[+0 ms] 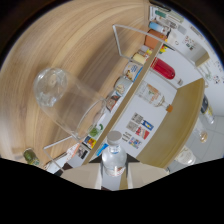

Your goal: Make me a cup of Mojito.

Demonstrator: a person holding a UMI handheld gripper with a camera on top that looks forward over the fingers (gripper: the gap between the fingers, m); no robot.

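A clear plastic bottle (pixel 113 156) with a grey cap stands between my fingers, and my gripper (pixel 114 176) is shut on its body. The tan fingers (pixel 84 178) show at either side of it; their lower parts are hidden. The cap is on. The whole view is tilted. Beyond the fingers to the left, an empty clear glass (pixel 64 101) stands on the wooden table (pixel 75 40), apart from the bottle. A green, lime-like object (pixel 31 157) lies near the table's edge, left of the fingers.
Jars and cans (pixel 131 72), an orange cup (pixel 155 35) and a red container (pixel 163 68) line the table's far edge. Beyond them lie a white surface with a clear bottle (pixel 152 95) and picture cards (pixel 138 128), then a second wooden top (pixel 182 117).
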